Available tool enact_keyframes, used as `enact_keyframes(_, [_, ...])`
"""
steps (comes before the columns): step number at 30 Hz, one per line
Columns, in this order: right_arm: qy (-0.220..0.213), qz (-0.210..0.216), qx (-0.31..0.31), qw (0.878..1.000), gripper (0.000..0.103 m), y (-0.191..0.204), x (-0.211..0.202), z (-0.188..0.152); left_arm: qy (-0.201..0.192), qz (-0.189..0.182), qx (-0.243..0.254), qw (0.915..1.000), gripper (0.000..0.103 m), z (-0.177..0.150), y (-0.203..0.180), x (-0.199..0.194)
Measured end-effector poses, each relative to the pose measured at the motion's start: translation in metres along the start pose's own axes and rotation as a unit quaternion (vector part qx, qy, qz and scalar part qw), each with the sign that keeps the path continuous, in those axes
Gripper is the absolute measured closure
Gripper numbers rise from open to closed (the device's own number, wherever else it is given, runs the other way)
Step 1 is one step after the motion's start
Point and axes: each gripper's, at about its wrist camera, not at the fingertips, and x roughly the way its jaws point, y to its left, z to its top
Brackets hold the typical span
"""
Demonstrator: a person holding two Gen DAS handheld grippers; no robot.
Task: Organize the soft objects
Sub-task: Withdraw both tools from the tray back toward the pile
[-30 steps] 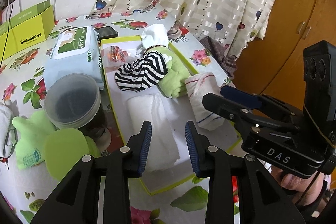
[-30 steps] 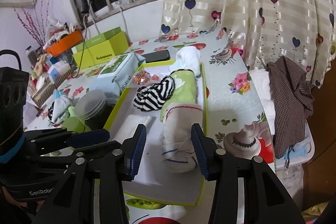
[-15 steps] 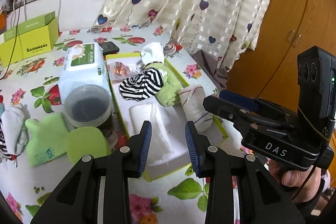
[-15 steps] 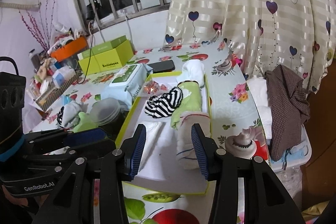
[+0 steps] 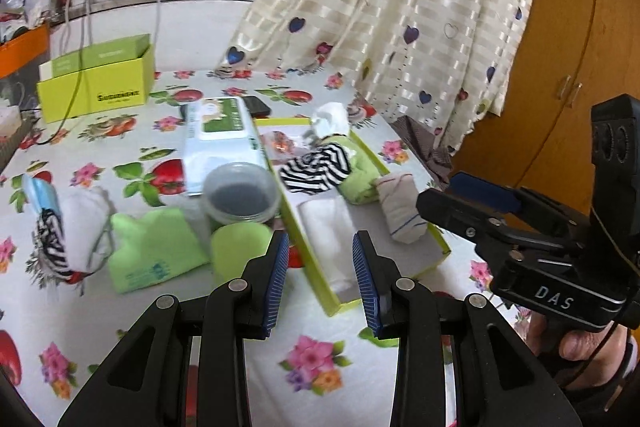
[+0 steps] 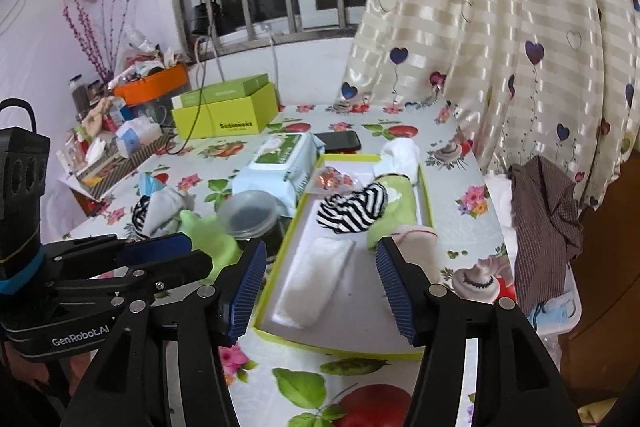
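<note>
While several soft items already lie inside the yellow-green tray (image 6: 425, 187), the sorting appears only partly complete. Within the tray, a folded white towel (image 6: 316, 277) lies flat along the near left side, a black-and-white striped sock (image 6: 354, 207) sits in the middle against a rolled green cloth (image 6: 396, 211), a rolled white cloth with thin stripes (image 5: 400, 211) rests by the right wall, and a white bundle (image 6: 398, 157) occupies the far end beside a small orange-patterned packet (image 6: 330, 179). Outside the tray, on the floral tablecloth (image 5: 120, 131) to its left, soft items remain: a green cloth (image 5: 152, 247) lying flat, and just beyond it a grey-white sock tangled with a striped one (image 5: 64, 227), next to a blue face mask (image 5: 38, 195). A clear plastic jar (image 5: 240, 193), its green lid (image 5: 240, 251) and a wet-wipe pack (image 5: 220, 143) stand between these leftovers and the tray. The left gripper (image 5: 320, 277) hangs above the tray's near corner with its jaws spread and nothing between them; the right gripper (image 6: 320, 287) is likewise spread and empty, poised over the tray's near end. In judgement, roughly half or more of the work is done, and the loose pieces at left are what remains to be moved in.
</note>
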Motion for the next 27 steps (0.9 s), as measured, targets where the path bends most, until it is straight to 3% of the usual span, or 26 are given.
enact_keyframes(13, [0.015,0.024,-0.035,0.999,0.044,0.044,0.011,0.003,-0.017,0.018,-0.028,0.9993,0.068,-0.012,0.04,-0.026])
enact_keyframes(27, [0.042,0.059,-0.054,0.996,0.044,0.077,0.038,0.005,-0.004,0.053,-0.063,0.9966,0.068,-0.027,0.095,-0.031])
